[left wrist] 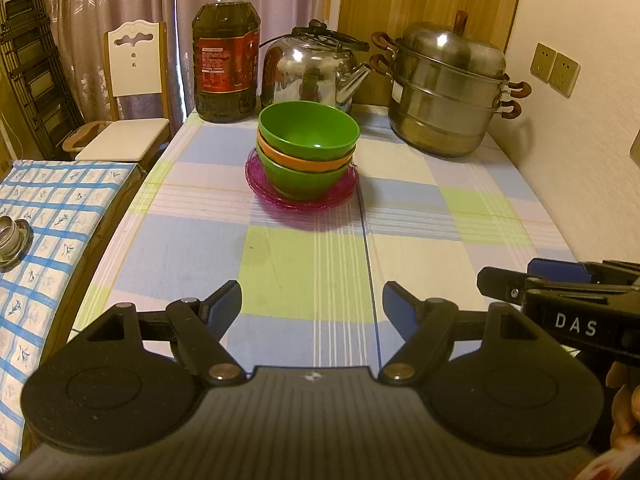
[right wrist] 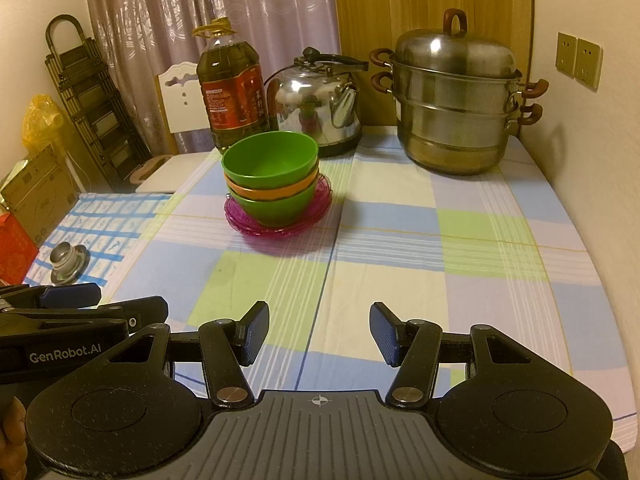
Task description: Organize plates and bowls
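Three nested bowls stand on the checked tablecloth: a green bowl [left wrist: 308,130] on top, an orange bowl [left wrist: 296,159] under it and a second green bowl [left wrist: 302,182] at the bottom. They rest on stacked pink see-through plates [left wrist: 262,188]. The right wrist view shows the same top green bowl [right wrist: 270,158] and pink plates [right wrist: 312,216]. My left gripper [left wrist: 312,300] hovers near the table's front edge, open, nothing between its fingers. My right gripper [right wrist: 319,330] is beside it, also open and empty. Both are well short of the stack.
Behind the stack stand an oil bottle [left wrist: 226,56], a steel kettle [left wrist: 316,68] and a tiered steel steamer pot [left wrist: 448,88]. A wall runs along the right. A lower surface with a blue grid cloth [left wrist: 48,216] and a small metal piece [left wrist: 12,236] lies left.
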`<state>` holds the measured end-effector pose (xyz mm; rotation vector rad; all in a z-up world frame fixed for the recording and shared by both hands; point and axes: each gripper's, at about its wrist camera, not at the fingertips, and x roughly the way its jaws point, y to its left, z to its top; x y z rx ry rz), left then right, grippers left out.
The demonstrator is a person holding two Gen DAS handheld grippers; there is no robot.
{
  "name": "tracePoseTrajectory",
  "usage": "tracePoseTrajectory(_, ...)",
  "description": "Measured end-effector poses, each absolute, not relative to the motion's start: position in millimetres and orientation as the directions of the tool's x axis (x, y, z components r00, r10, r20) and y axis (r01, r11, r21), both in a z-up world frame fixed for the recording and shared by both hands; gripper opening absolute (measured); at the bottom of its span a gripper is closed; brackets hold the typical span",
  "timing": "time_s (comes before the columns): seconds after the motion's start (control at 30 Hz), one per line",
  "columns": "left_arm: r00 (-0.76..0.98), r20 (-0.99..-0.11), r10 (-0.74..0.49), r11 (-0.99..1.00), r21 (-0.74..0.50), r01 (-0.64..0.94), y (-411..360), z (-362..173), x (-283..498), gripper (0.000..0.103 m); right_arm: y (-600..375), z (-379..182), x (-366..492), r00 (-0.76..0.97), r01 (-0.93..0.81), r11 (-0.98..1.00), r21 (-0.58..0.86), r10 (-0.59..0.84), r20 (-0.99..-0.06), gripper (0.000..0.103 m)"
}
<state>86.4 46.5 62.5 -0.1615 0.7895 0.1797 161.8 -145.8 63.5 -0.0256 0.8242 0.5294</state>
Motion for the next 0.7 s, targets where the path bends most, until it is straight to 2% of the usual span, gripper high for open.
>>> tracePoseTrajectory(0.7, 0.691, -0.717, 0.097, 0.972, -0.08, -0.22, 46.2, 63.3, 86.1, 0.076, -145.8, 63.3, 161.9, 0.557, -0.458, 0.87, 0.18, 0.439, -0.705, 0.056)
